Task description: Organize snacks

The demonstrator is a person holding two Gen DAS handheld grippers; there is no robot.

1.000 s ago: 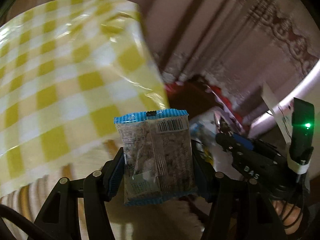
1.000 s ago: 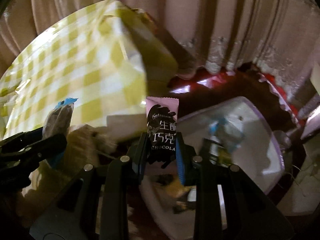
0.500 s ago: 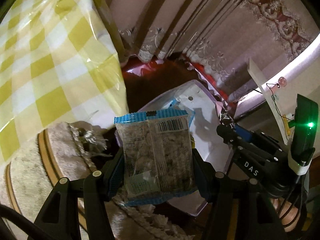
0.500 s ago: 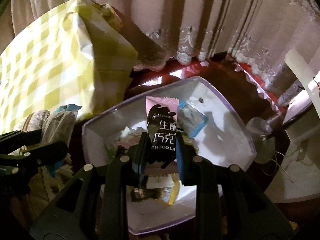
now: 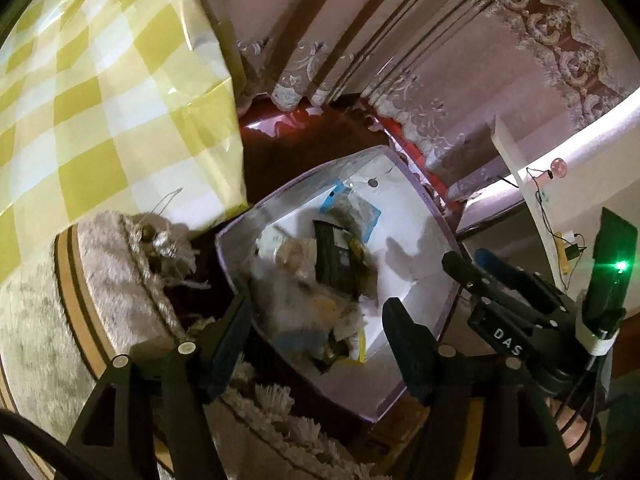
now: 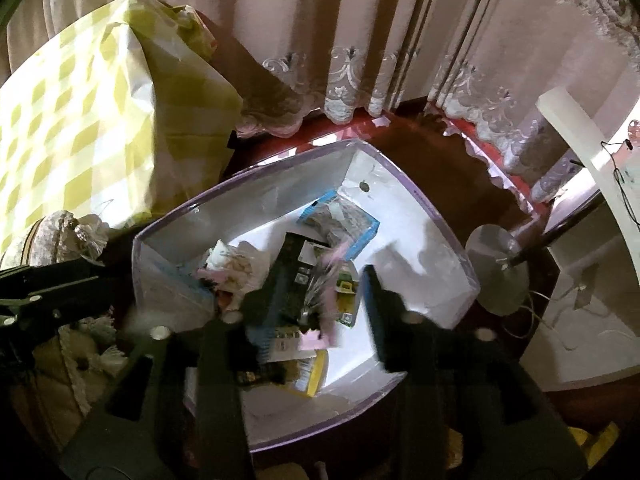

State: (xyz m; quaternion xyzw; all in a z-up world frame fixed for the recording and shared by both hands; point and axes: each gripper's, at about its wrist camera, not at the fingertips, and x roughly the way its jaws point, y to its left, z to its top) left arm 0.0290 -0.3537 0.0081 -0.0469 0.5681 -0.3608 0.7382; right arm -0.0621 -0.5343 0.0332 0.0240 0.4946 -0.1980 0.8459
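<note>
Left gripper [image 5: 316,312]: jaws apart, having just opened; nothing pinched. A blurred pale packet [image 5: 296,300] shows between them, over the bin – apparently let go there.
Right gripper [image 6: 308,304]: jaws have just been opening; a pink-edged chocolate packet [image 6: 320,300], streaked with blur, sits between them, ungripped.
Bin [image 6: 420,200]: white, open-topped, below both grippers – snacks piled at its middle.
Edges: checked yellow cloth [image 5: 100,100] near the bin's left wall; curtain [image 6: 360,40] behind. Room above stands free.
</note>
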